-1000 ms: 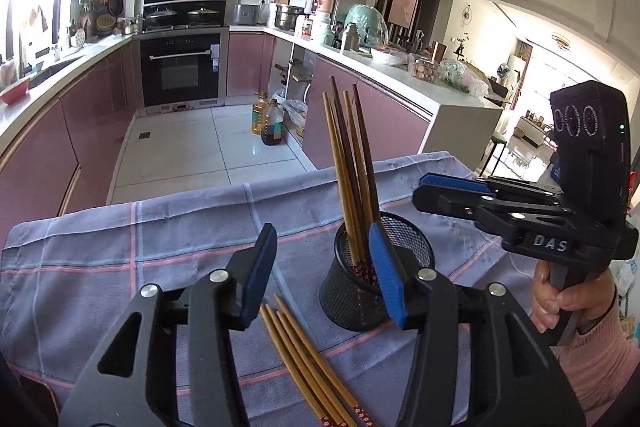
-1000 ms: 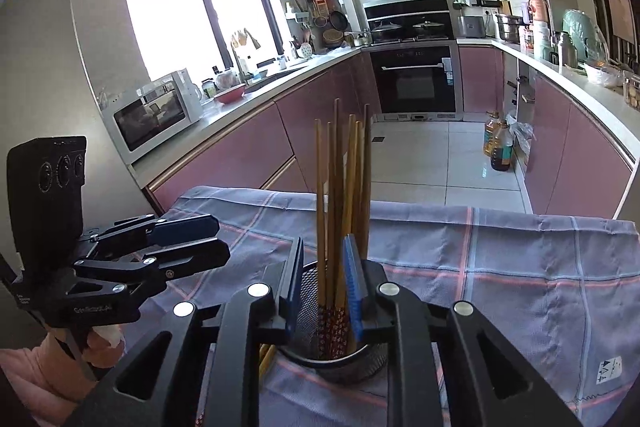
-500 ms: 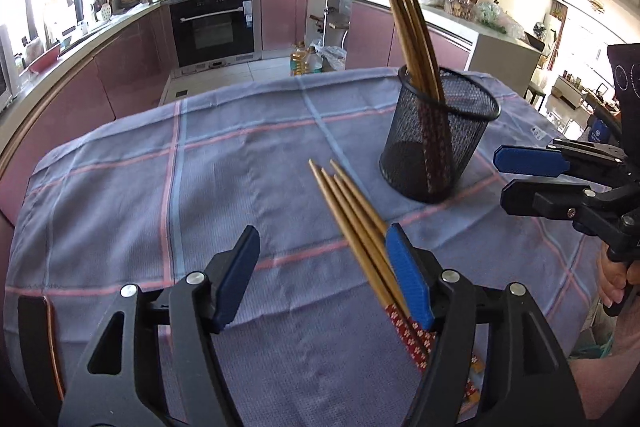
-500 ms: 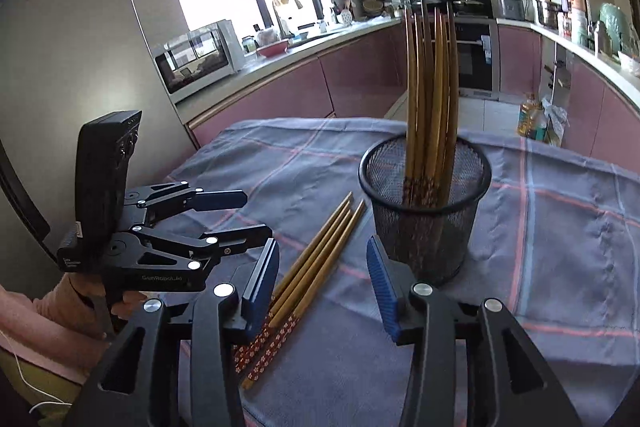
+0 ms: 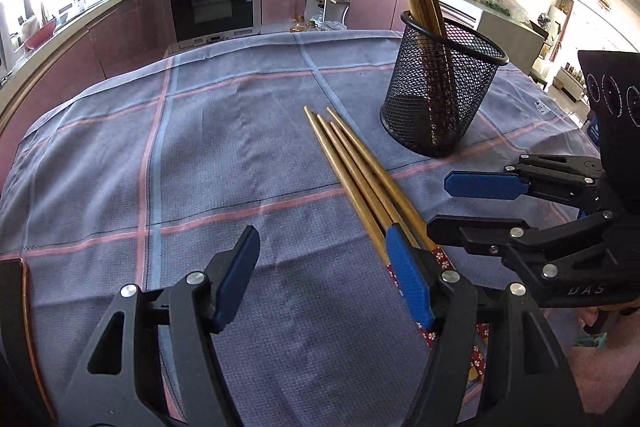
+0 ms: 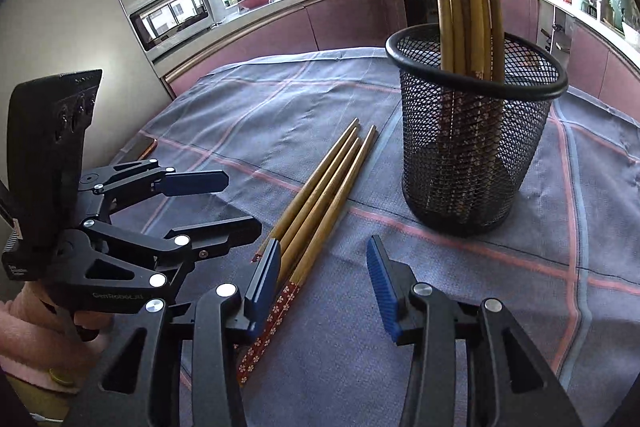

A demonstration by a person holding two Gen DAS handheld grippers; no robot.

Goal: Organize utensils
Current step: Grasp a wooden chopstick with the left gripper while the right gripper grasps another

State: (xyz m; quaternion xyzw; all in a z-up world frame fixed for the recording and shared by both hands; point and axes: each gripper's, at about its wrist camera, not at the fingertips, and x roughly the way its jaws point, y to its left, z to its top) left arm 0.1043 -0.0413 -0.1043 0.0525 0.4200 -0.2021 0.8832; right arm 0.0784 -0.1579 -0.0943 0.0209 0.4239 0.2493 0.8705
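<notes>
Both sets of my blue-padded fingers are spread apart and hold nothing. On the left, my left gripper point(image 5: 320, 275) hangs low over the grey-blue checked tablecloth point(image 5: 224, 147), and its right-hand pad sits just over the thick ends of the four loose brown wooden chopsticks with red flowered ends point(image 5: 360, 171). They lie flat on the cloth, side by side, thin tips pointing away from me.

My right gripper point(image 6: 324, 279) comes at the same sticks from the other side. Its left-hand pad sits by them and its other pad is over bare cloth.

I think the next job is to pick up these sticks. I should put one pad on each side of them, near the thick ends, go right down to the cloth, and squeeze them all at once so none rolls away.

Further right stands the round black wire-mesh cup point(image 6: 476, 131), upright, with more chopsticks already standing in it. It is near the sticks but not touching.

The table edge is far on the left, so there is lots of room there. My two grippers are close together, so I must not bump them.
</notes>
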